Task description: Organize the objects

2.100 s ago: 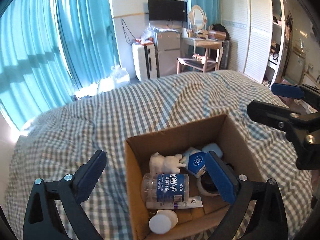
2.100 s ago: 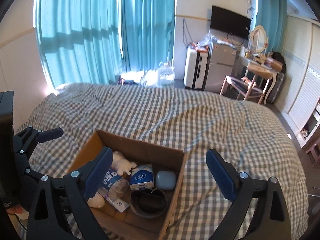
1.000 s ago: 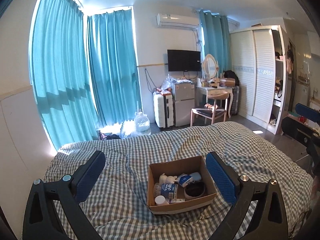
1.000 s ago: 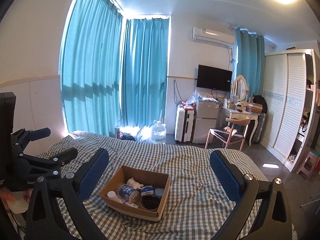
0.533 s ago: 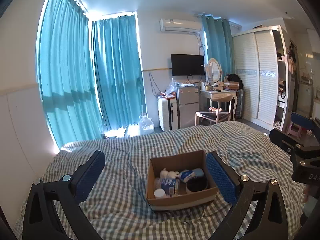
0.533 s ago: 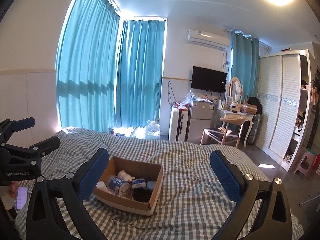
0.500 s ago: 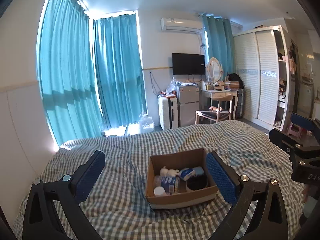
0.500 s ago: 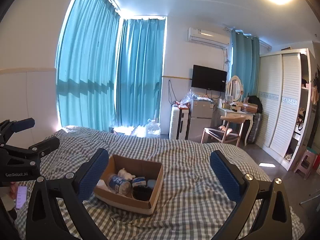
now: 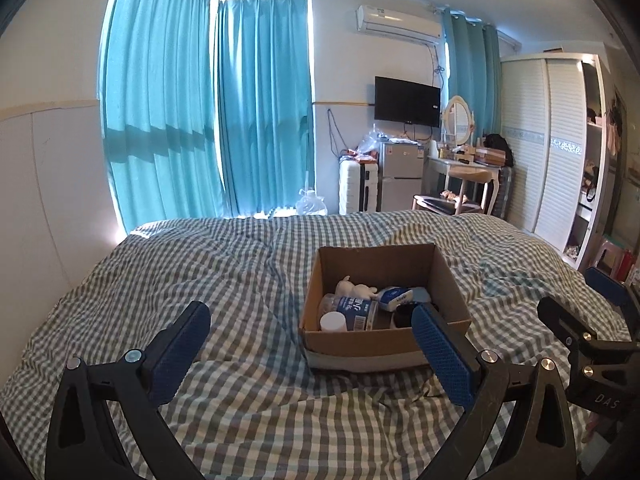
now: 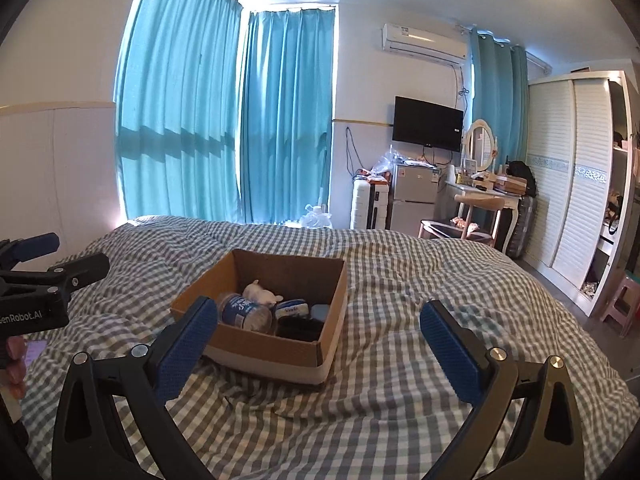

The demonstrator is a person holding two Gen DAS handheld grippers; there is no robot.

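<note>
Spread wide and gripping nothing: blue-padded fingers [image 9: 182, 344] of the left gripper [image 9: 308, 346], filling the lower part of the left wrist frame above the checked bedcover [image 9: 240, 280]. Same on the right gripper [image 10: 316, 344]: fingers [image 10: 450, 354] far apart, nothing between the pads, low in the right wrist frame.

Centre of both frames: open cardboard box [image 9: 448, 280] resting on the bedcover, well beyond both sets of fingertips. Inside, packed close together: a clear bottle with a blue label [image 9: 352, 311] lying on its side with its white cap toward the camera, a small white figurine [image 9: 354, 287] behind it, a blue-and-white packet [image 9: 394, 294] to its right, a pale blue case [image 10: 320, 312] against the right wall, and a black round thing [image 10: 300, 329] in the near right corner, too dark to identify.

Right edge of the left wrist frame: the other gripper seen from the side, jaws parted. Left edge of the right wrist frame: likewise the left gripper, also apart, with fingertips of a hand [image 10: 14, 360] and a phone [image 10: 34, 350] just below it.

Upper half of both frames: teal curtains [image 9: 208, 120], a wall-mounted television [image 9: 407, 101], an air conditioner [image 9: 398, 24], a small fridge [image 9: 400, 178] beside a white suitcase [image 9: 358, 186], a dressing table with an oval mirror [image 9: 459, 120] and a chair [image 9: 452, 200], and a white wardrobe [image 9: 552, 140] at right.
</note>
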